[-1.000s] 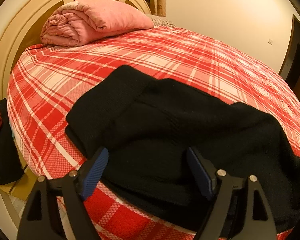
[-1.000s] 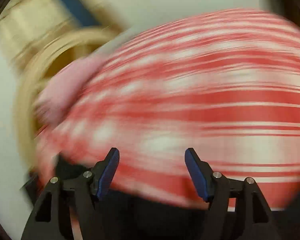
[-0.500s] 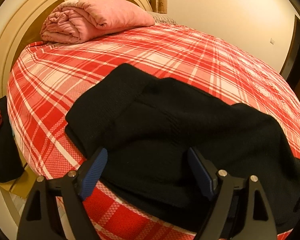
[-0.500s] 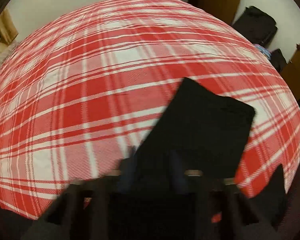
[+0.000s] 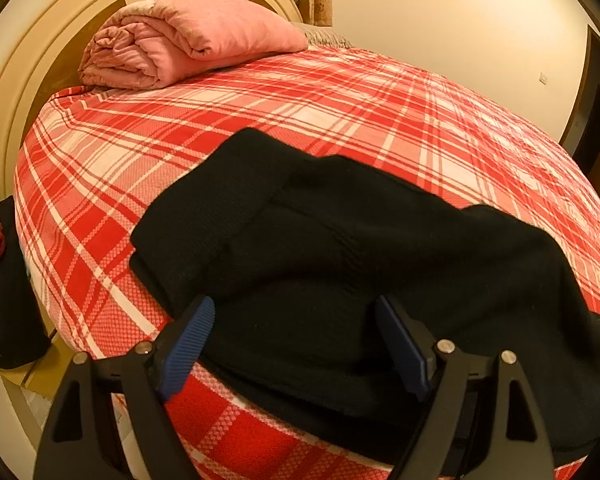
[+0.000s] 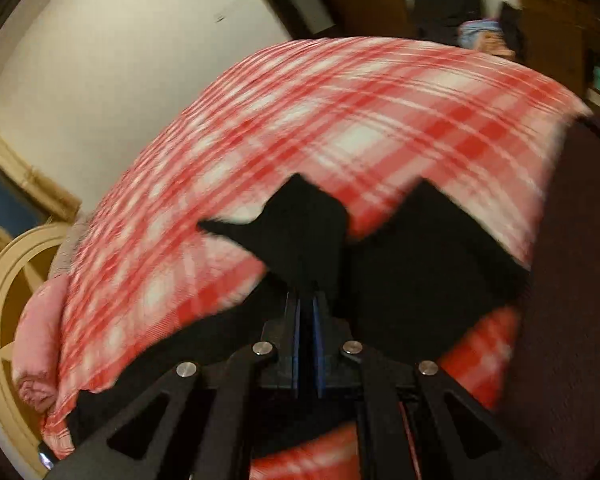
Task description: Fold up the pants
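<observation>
- 1 pair of black pants [image 5: 340,248] lies on 1 bed [image 5: 340,112] covered in a red and white plaid sheet, close to the near edge.
- In the left wrist view the pants spread from left of centre to the right edge, with 1 layer folded over another on the left side.
- 1 left gripper [image 5: 296,348] sits over the near edge of the pants. Its 2 blue-padded fingers [image 5: 188,344] stand wide apart and hold nothing.
- 1 right gripper [image 6: 306,312] has its 2 blue pads pressed almost together, pinching a raised piece of the black pants [image 6: 300,232].
- The right wrist view is blurred; the pinched cloth stands up in a point above the fingers, and more black cloth lies to the right on the plaid bed [image 6: 340,112].
- 1 rolled pink blanket [image 5: 188,40] rests at the head of the bed, against 1 cream arched headboard [image 5: 40,48].
- 1 pile of dark and red clothes [image 5: 0,280] sits beside the bed at the left edge.
</observation>
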Demonstrator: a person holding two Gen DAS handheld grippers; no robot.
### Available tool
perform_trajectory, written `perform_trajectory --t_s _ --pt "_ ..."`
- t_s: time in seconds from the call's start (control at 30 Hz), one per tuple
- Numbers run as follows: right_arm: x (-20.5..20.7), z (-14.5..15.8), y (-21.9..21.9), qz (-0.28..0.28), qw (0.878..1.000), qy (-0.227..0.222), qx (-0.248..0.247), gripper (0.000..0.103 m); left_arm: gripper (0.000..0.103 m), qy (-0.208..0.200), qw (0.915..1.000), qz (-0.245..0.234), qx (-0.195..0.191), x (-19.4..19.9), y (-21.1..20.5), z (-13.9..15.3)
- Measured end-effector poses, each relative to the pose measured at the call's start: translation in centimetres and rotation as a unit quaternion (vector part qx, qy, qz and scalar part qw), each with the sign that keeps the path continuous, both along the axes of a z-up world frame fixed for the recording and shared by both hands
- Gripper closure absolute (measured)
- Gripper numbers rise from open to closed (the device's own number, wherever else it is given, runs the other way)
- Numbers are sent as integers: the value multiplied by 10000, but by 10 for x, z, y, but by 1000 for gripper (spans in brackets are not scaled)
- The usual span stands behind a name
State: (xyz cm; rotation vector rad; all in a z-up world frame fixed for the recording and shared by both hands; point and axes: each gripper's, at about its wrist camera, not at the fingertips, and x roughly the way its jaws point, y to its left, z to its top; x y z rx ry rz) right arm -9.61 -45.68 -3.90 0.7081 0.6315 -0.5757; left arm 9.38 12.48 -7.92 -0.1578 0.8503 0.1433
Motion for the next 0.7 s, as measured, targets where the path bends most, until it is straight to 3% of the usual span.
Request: perform_trajectory --t_s 0.17,0.27,0.37,0.4,0.43,0.47,0.5,0.57,0.6,0.7 --pt "-36 -19 -1 -232 9988 51 437 97 15 19 10000 -69 65 2 1 1" --pt "-59 -12 -6 -692 9974 84 201 96 15 25 9999 -69 76 2 1 1" --pt "-72 7 -6 -722 9970 -258 -58 95 14 51 9999 -79 118 3 1 1" --pt "-65 16 1 -452 9979 -189 -421 84 14 62 9999 -76 128 4 1 2" --pt "-53 22 12 -122 9968 -30 -789 59 14 71 9999 -66 141 4 0 2" --pt "-44 24 21 106 9944 70 -1048 44 14 80 9998 -55 151 5 -1 2" --pt "-30 26 38 473 9881 163 -1456 23 14 98 9998 -42 162 5 -1 2" --pt "-10 24 65 971 9717 400 -2115 21 14 145 9997 -29 197 7 -2 4" --pt "5 21 79 1197 9572 672 -2550 21 14 154 9997 -30 210 6 -3 4" --pt "42 0 116 1675 8950 1533 -3839 22 14 167 9995 -33 261 7 -4 4"
